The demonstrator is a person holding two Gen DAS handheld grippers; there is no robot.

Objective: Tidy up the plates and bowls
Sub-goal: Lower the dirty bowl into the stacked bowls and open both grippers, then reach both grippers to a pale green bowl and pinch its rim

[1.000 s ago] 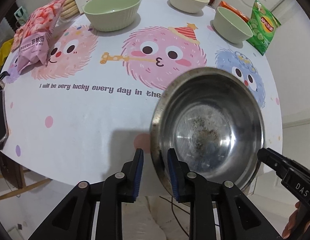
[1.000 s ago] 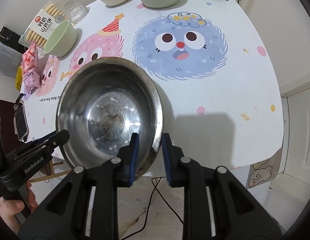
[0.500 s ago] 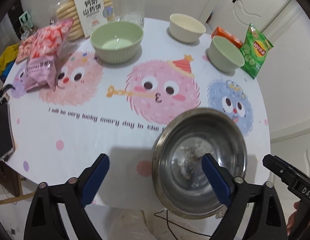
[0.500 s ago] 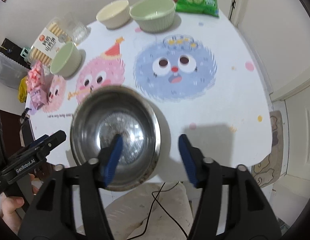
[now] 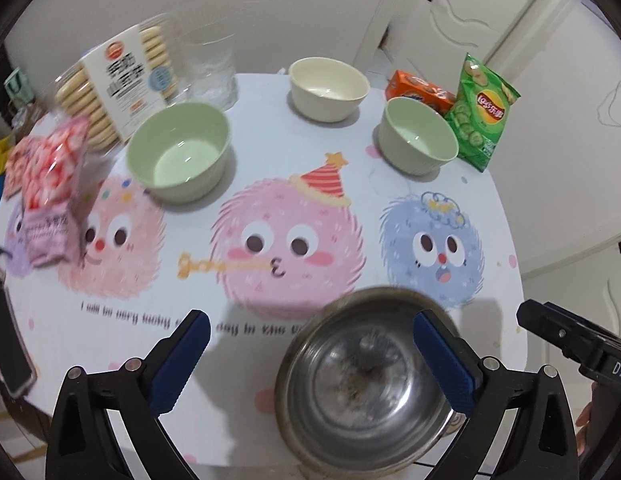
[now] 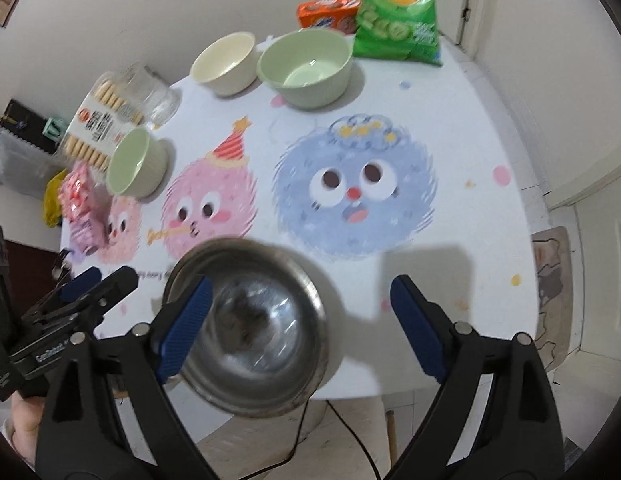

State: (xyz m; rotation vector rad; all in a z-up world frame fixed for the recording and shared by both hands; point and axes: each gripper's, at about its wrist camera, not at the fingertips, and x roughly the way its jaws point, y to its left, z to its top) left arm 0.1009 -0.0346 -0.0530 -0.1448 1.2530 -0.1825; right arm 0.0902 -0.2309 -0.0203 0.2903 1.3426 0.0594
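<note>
Left and right wrist views, steel bowl just released. The steel bowl (image 5: pixel 366 384) sits at the lower centre of both frames, on the near edge of the round table (image 5: pixel 490 216), part of its rim overhanging that edge. A second ago each gripper was pinched on the bowl's rim; now the left gripper (image 5: pixel 322 364) stands wide apart with nothing between its blue pads, and the right gripper (image 6: pixel 306 320) is equally wide and empty. Both views have also drawn back and upward, so the whole tabletop shows.

In the left view, three further bowls lie across the upper half: a green bowl (image 5: pixel 178 158) at upper left, a cream bowl (image 5: pixel 328 88) at upper centre, and a second green bowl (image 5: pixel 418 140) at upper right, just beside a green chip bag (image 5: pixel 484 108) and an orange box (image 5: pixel 420 92). A biscuit pack (image 5: pixel 118 84) and a pink snack bag (image 5: pixel 46 196) occupy the left margin.

Interpretation: the steel bowl appears to be set down and is no longer supported by either tool, so this placement is likely complete. The three ceramic bowls remain well apart from one another and unstacked; gathering them is probably the remaining work. The overhanging rim suggests the steel bowl could tip if knocked.
</note>
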